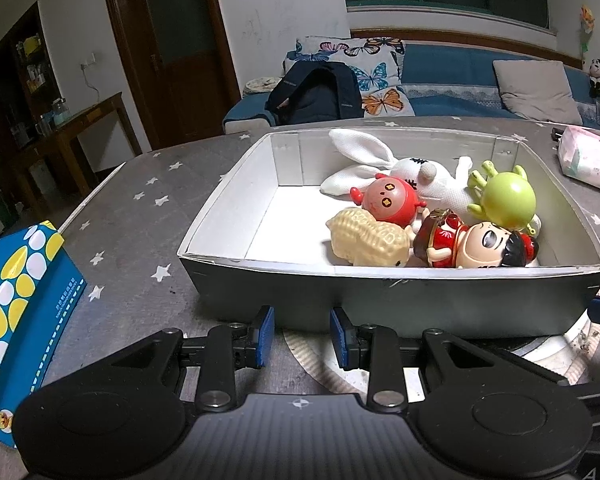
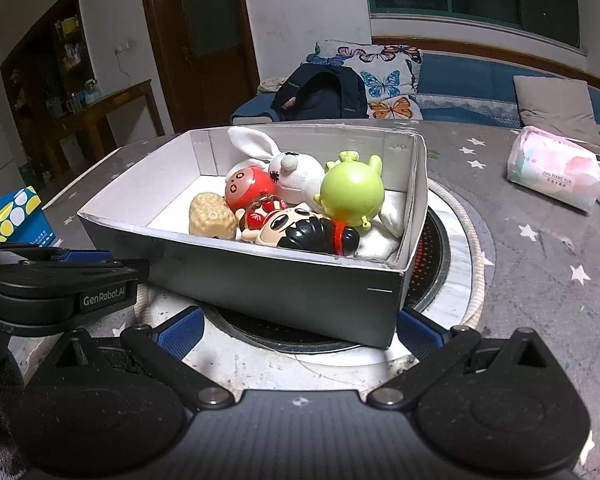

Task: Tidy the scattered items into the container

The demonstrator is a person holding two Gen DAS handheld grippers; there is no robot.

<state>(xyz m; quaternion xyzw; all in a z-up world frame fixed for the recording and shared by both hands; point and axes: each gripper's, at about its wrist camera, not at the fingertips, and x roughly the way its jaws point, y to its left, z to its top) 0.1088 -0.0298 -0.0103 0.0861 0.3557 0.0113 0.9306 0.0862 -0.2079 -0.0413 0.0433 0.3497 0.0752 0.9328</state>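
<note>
Straight ahead of both sets of jaws: grey cardboard box (image 1: 392, 296) on the bench (image 1: 140, 216), holding a cloth rabbit (image 1: 432, 184), green ball toy (image 1: 508, 200), red round toy (image 1: 388, 204), cream toy (image 1: 364, 240) and doll (image 1: 476, 246). Left gripper (image 1: 302, 338) partly open and empty, just short of the near wall. Right gripper (image 2: 300, 330) spread wide, empty, near a box corner. Probably light; thin walls likely to flex, so best taken at a corner or rim. Plastic toys hard, perhaps slippery; rabbit soft.
</note>
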